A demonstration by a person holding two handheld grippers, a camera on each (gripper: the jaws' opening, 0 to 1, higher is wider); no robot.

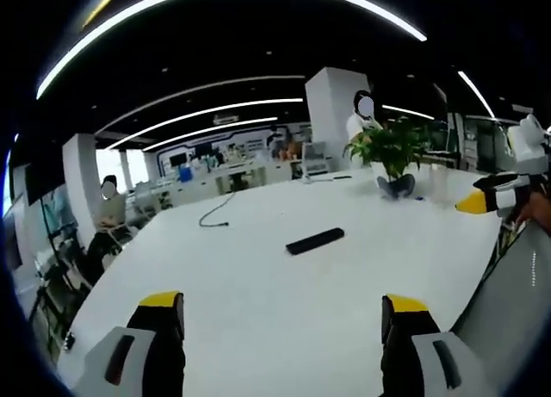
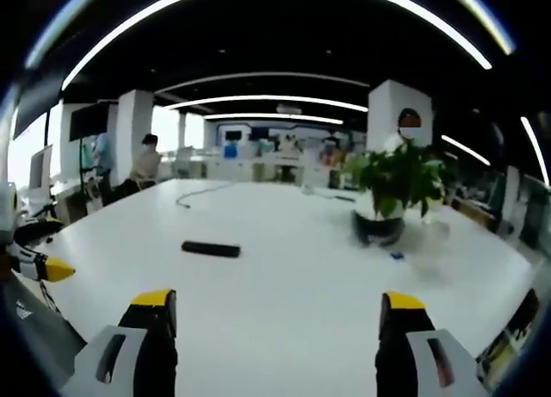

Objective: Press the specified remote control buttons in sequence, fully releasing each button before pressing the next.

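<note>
A black remote control (image 1: 315,240) lies flat on the white table (image 1: 258,276), well beyond my left gripper (image 1: 284,315), which stands open with nothing between its yellow-tipped jaws. In the right gripper view the same remote (image 2: 211,249) lies left of centre, far from my right gripper (image 2: 275,315), also open and empty. The right gripper's yellow tip (image 1: 475,202) enters the left gripper view at the right edge. The left gripper's tip (image 2: 52,270) shows at the left edge of the right gripper view.
A potted green plant (image 2: 392,195) stands on the table to the right of the remote. A dark cable (image 1: 215,214) trails over the far part of the table. People sit and stand beyond the table's far edges. A grey surface (image 1: 508,302) rises at the near right.
</note>
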